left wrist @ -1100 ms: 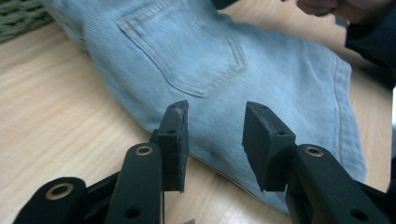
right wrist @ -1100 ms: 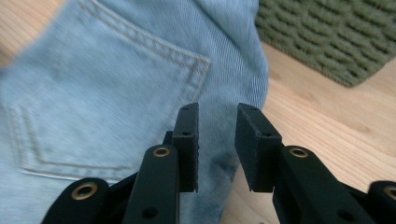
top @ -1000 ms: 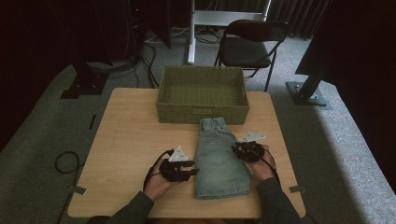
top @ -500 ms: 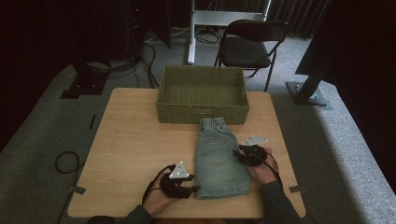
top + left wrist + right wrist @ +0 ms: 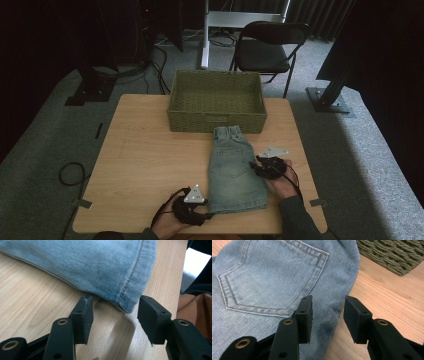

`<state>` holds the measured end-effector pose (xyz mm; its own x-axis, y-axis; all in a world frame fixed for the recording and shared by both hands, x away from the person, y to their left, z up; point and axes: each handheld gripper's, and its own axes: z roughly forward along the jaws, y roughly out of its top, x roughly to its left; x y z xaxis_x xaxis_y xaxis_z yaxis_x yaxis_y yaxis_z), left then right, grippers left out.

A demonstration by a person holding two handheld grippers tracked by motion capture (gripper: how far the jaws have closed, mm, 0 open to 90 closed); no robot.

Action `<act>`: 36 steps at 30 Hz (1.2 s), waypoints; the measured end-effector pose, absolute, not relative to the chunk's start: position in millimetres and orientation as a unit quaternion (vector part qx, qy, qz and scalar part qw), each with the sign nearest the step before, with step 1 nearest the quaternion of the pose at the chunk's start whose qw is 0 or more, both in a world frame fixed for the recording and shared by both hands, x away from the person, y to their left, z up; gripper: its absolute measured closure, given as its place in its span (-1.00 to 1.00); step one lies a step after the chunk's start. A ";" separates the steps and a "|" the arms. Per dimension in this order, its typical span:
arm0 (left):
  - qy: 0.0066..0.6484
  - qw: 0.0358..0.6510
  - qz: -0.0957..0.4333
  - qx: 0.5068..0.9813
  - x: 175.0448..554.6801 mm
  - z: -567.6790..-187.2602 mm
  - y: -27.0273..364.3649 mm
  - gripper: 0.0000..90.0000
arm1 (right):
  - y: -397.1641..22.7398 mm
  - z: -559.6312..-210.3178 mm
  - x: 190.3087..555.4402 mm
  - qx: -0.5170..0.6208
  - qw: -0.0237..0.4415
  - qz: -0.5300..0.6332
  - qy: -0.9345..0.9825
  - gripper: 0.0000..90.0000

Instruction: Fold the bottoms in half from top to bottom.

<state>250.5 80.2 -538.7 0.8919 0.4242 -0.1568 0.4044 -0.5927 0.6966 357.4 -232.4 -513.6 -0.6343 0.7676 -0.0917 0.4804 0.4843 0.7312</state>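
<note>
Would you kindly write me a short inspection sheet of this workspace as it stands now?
Surface: wooden table, bare wood around the work.
Job's things: folded denim shorts lie flat, waistband close to the wicker basket; the basket looks empty.
Clutter: nothing seen on the table.
Grippers: left gripper open at the shorts' near hem corner, pads not pressing; right gripper open, its jaws just opening, astride the shorts' side edge beside the back pocket.
Cables: a black cable trails from the left gripper; another cable loop lies on the floor.
Surroundings: grey carpet, folding chair, stand bases.
</note>
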 end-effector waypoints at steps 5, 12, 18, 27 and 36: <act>0.224 0.378 0.013 0.898 250.4 -538.1 76.2 0.64 | -233.7 -512.6 356.9 0.375 0.209 0.348 0.834 0.31; 0.222 0.388 -0.003 0.895 243.8 -535.0 88.5 0.87 | -234.9 -509.9 353.3 0.373 0.213 0.353 0.831 0.31; 0.211 0.418 -0.029 0.883 236.4 -529.3 97.7 0.87 | -232.6 -511.0 353.1 0.367 0.210 0.357 0.833 0.31; 0.206 0.484 -0.019 0.850 262.8 -494.7 98.5 0.87 | -223.3 -522.3 357.2 0.354 0.174 0.341 0.853 0.40; 0.228 0.529 -0.005 0.818 300.2 -473.8 89.1 0.87 | -228.1 -524.5 356.9 0.363 0.161 0.335 0.854 0.28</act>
<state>300.2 89.1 -473.8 0.8958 0.3677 -0.2496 0.3785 -0.3372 0.8620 356.9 -228.1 -524.5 -0.6842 0.7286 -0.0315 0.5130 0.5116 0.6893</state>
